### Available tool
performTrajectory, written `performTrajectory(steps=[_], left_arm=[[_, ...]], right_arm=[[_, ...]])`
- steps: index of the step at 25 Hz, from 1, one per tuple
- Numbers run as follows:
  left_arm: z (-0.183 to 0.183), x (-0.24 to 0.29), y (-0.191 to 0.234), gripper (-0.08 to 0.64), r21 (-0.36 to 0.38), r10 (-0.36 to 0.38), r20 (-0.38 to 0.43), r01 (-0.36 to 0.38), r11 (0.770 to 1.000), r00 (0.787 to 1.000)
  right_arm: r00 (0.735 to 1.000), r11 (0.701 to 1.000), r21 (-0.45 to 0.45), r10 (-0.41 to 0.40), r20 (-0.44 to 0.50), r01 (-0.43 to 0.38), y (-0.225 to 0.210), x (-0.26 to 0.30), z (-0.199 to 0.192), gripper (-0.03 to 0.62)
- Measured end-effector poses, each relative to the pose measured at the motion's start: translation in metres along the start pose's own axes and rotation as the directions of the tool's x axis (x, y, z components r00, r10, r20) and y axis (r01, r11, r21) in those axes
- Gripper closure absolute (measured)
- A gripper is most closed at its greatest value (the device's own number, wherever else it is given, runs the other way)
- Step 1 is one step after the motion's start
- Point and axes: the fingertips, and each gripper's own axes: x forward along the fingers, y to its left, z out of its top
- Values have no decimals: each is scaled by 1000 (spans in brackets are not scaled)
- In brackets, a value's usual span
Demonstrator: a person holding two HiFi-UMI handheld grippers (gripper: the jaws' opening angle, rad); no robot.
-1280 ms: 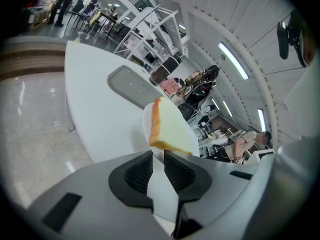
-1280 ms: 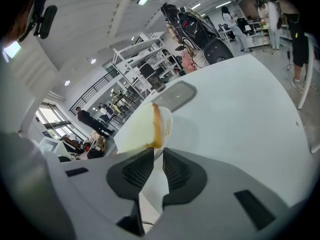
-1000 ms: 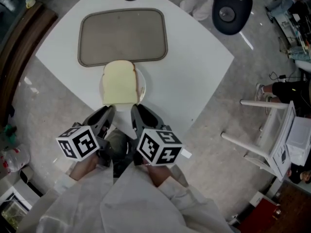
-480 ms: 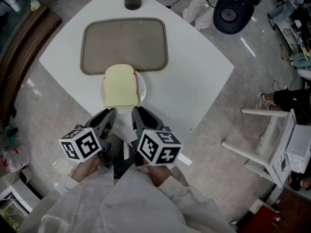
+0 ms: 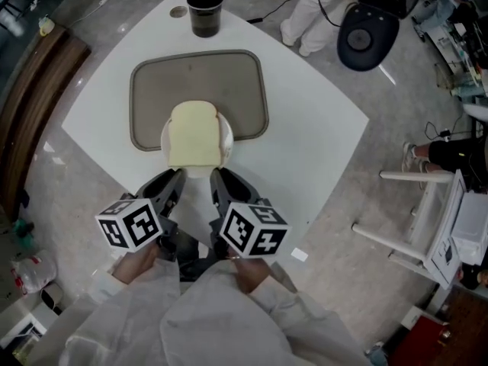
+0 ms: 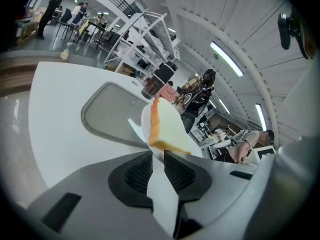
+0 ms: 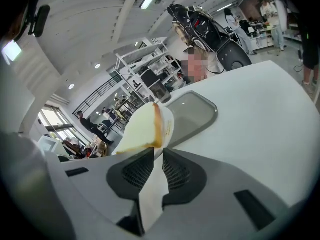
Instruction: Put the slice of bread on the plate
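Left gripper (image 5: pixel 171 181), right gripper (image 5: pixel 217 180) each pinch near rim of round white plate (image 5: pixel 228 137); soft, light pale bread slice (image 5: pixel 194 134) may slide, so rim-hold suits.

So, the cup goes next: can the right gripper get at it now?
Probably not yet. The right gripper is shut on the plate rim, as is the left gripper, and the tray lies between it and the cup.

Open lab hall, metal shelving racks (image 6: pixel 145 39), strip lights (image 6: pixel 227 59), office chair (image 5: pixel 367 27)
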Motion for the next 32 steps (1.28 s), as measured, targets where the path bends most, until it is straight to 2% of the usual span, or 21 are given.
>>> performTrajectory(steps=[15, 23, 32], left_arm=[[68, 57, 33, 499, 36, -85, -101, 89, 995, 991], [87, 83, 45, 498, 32, -106, -130, 111, 993, 986], [102, 100, 59, 498, 10, -97, -149, 99, 995, 984]], right_arm=[[990, 992, 47, -121, 69, 118, -1, 69, 46, 529], [986, 987, 34, -156, 61, 154, -8, 95, 62, 529], [983, 983, 44, -182, 19, 181, -15, 122, 70, 529]])
